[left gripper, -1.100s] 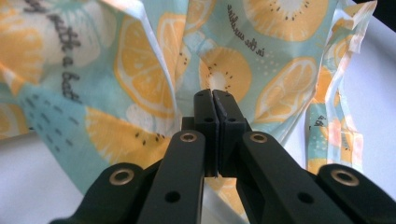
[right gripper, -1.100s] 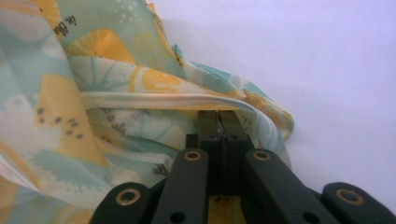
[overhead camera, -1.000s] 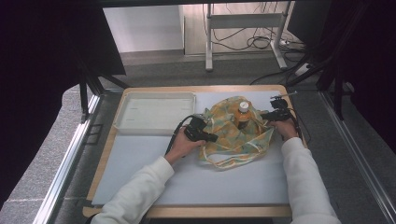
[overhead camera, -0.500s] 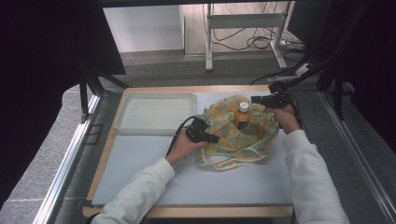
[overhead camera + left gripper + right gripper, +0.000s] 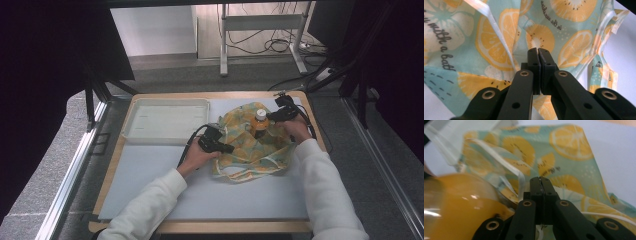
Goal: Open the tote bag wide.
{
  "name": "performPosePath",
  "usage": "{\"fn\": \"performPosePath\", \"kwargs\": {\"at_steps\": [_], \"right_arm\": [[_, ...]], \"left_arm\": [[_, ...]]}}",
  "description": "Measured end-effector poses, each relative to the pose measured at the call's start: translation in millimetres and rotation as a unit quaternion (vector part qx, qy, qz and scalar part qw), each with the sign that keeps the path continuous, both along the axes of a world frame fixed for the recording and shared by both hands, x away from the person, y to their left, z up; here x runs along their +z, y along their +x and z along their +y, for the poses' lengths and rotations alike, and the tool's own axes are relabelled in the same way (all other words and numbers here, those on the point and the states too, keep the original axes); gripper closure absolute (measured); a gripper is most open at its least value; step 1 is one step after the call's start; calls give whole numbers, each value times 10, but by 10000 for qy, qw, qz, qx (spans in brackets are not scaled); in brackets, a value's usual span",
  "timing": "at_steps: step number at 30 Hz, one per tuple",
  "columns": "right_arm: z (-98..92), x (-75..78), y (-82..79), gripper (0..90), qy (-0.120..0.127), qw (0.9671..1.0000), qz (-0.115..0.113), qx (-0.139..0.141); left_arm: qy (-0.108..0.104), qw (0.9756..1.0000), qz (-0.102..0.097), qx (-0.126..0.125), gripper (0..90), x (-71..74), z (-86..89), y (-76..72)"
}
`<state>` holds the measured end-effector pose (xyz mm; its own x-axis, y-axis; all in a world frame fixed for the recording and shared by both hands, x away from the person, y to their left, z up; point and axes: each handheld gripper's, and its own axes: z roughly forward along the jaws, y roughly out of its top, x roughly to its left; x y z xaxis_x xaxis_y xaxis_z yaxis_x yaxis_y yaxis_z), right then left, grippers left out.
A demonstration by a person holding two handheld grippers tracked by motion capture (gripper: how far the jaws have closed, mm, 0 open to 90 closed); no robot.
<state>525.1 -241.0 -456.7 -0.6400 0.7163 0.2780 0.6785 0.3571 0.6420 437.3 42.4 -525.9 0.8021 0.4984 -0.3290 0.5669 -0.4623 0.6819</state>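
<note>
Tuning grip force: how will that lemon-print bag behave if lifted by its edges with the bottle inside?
The bag lies crumpled in loose folds, so it is probably floppy and will sag around the load. The bottle stands upright in it, full of orange liquid; likely heavy enough to tip as the fabric shifts.

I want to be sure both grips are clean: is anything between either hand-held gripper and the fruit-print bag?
Nothing visible. The left hand-held gripper and the right hand-held gripper each close directly on the fruit-print bag; the orange bottle stands inside it, beside the right one.
</note>
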Motion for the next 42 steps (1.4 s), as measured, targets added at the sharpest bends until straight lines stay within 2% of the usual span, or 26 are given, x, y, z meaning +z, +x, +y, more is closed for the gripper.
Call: {"fn": "performPosePath", "kwargs": {"at_steps": [4, 9, 16, 20, 27, 30, 33, 37, 42], "right_arm": [[-16, -169, 14, 892, -295, 9995, 58, -112], [-64, -275, 27, 892, -349, 9989, 51, -299], [-111, -422, 48, 892, -684, 9960, 74, -572], [-154, -514, 83, 892, -651, 9950, 143, -746], [-160, -539, 104, 892, -591, 9944, 67, -869], [-159, -526, 94, 892, -621, 9942, 48, -880], [-186, -447, 60, 892, -489, 9947, -76, -904], [-236, -238, -30, 892, -292, 9948, -350, -906], [-276, -10, -182, 892, -162, 9943, -615, -852]], "left_arm": [[5, 10000, 15, 11, 887, -6, 1, 1], [21, 10000, 24, 11, 886, -19, -2, 2], [26, 10000, 35, 23, 886, -27, 0, 6], [42, 10000, 50, 25, 887, -34, -1, 8], [61, 10000, 65, 30, 888, -54, -1, 16], [61, 10000, 57, 32, 887, -50, 0, 13], [26, 10000, 27, 38, 885, -31, 7, 8], [-69, 10000, -41, 50, 885, 28, 18, -9], [-182, 9997, -134, 62, 885, 126, 29, -72]]}}
